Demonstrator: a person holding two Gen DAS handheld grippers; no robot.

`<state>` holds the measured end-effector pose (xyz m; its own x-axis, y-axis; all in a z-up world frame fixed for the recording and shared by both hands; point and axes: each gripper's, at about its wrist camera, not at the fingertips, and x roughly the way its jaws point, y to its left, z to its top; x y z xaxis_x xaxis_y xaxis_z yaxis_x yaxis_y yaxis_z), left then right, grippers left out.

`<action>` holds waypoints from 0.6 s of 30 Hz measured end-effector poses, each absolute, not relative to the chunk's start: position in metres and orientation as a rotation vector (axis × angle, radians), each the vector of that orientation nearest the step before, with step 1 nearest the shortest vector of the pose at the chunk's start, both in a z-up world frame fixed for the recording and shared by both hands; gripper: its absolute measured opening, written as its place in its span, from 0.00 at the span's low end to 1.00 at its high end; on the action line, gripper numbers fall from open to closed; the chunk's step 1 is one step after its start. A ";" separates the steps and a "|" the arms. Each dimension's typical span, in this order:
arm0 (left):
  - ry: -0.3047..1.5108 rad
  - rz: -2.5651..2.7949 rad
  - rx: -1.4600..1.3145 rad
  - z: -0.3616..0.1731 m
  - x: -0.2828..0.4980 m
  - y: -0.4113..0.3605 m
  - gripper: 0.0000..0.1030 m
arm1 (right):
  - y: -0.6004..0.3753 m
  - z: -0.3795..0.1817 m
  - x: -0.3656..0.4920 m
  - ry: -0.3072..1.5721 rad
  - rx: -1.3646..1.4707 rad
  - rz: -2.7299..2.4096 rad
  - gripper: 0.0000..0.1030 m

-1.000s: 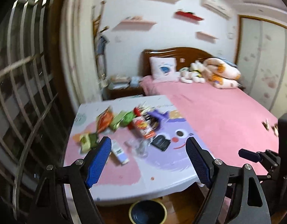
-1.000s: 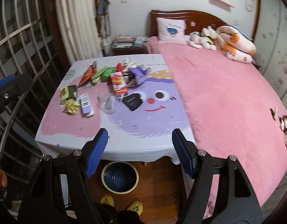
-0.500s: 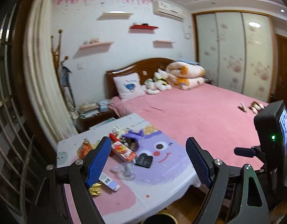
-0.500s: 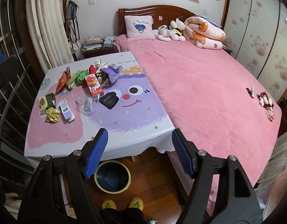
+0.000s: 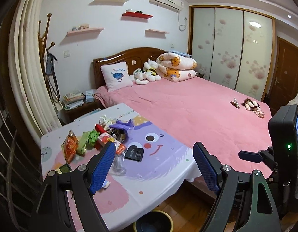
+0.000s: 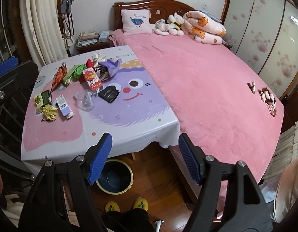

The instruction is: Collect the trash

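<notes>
Trash lies scattered on the cartoon tablecloth (image 6: 129, 114): an orange snack bag (image 6: 58, 76), green wrappers (image 6: 74, 73), a red box (image 6: 91, 77), a purple bag (image 6: 110, 66), a black packet (image 6: 108, 95), a clear plastic cup (image 6: 86, 101), a white tube (image 6: 63, 107) and a crumpled yellow wrapper (image 6: 49, 112). A dark bin (image 6: 114, 176) with a yellow rim stands on the floor under the table's front edge; it also shows in the left wrist view (image 5: 153, 222). My left gripper (image 5: 153, 162) and my right gripper (image 6: 144, 154) are both open and empty, held back from the table.
A large bed with a pink cover (image 6: 207, 81) adjoins the table's right side, with pillows and plush toys at its head. A nightstand with papers (image 6: 88, 38) stands behind the table. Metal window bars (image 5: 5, 164) and a curtain are on the left. My slippers (image 6: 126, 205) are on the wooden floor.
Both grippers have risen and drawn back from the table, so the views take in more of the bed and room. Both stay open and empty. The trash has not moved.
</notes>
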<state>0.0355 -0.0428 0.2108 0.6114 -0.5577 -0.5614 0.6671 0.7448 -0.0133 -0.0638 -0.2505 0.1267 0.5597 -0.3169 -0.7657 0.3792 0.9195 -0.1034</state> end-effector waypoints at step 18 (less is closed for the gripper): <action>0.581 -0.350 0.146 0.224 0.053 -0.014 0.81 | -0.316 0.122 -0.004 0.843 0.044 -0.186 0.67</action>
<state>0.0531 -0.0139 0.2236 0.7788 -0.2823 -0.5601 0.3637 0.9308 0.0365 -0.0039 -0.3158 0.1216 0.6498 -0.1460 -0.7459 0.1809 0.9829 -0.0349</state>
